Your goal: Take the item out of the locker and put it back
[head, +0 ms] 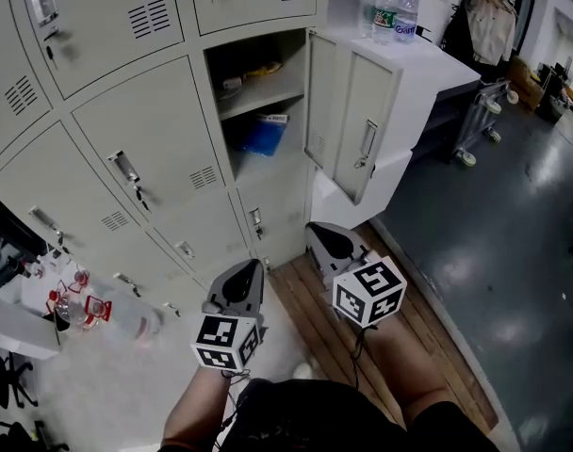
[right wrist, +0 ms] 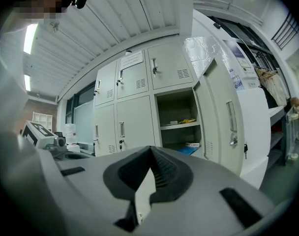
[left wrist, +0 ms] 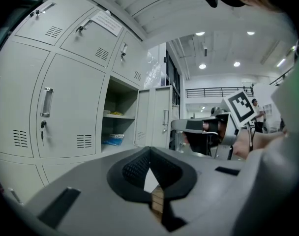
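One locker (head: 268, 172) in the grey bank stands open, its door (head: 335, 111) swung out to the right. A blue packet (head: 264, 134) lies in its lower part, also in the left gripper view (left wrist: 112, 139) and the right gripper view (right wrist: 189, 150). A yellow item (head: 264, 68) rests on the shelf above. Both grippers hang low in front of the lockers, well short of the opening. My left gripper (head: 252, 264) is shut and holds nothing. My right gripper (head: 315, 227) is shut and holds nothing too.
Water bottles (head: 392, 12) stand on a white cabinet (head: 428, 73) right of the open door. A wheeled cart (head: 482, 121) is farther right. Bottles (head: 79, 304) sit on a desk at lower left. Wooden planks (head: 310, 304) run under the grippers.
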Tool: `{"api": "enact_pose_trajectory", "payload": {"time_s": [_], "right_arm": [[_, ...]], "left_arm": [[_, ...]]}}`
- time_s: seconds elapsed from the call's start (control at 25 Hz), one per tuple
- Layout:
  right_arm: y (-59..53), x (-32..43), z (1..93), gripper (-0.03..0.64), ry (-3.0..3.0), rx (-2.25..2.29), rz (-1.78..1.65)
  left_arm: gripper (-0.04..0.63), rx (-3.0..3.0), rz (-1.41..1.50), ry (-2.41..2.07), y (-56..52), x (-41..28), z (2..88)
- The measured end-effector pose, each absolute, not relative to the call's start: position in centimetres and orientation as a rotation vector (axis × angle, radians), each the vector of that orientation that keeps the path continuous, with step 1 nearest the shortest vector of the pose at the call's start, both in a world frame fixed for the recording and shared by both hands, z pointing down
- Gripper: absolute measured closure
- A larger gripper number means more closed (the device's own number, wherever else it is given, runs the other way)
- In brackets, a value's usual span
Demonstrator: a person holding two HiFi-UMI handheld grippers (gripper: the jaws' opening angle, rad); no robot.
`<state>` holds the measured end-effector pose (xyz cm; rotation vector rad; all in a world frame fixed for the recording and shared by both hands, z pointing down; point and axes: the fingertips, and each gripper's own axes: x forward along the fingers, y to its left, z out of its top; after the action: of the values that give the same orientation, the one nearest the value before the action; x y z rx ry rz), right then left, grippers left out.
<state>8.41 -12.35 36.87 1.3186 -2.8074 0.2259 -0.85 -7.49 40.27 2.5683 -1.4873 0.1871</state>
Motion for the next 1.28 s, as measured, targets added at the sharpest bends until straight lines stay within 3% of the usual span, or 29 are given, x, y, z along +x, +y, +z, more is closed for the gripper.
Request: {"api": "enact_pose_trajectory", "payload": {"time_s": [1.28], "right_arm": [[-29.5,3.1,40.2,0.617,-2.742,1.314,0.262]], "left_arm": [[0.592,2.593,0.173,-1.438,-23.4,-3.9,42.2]]}}
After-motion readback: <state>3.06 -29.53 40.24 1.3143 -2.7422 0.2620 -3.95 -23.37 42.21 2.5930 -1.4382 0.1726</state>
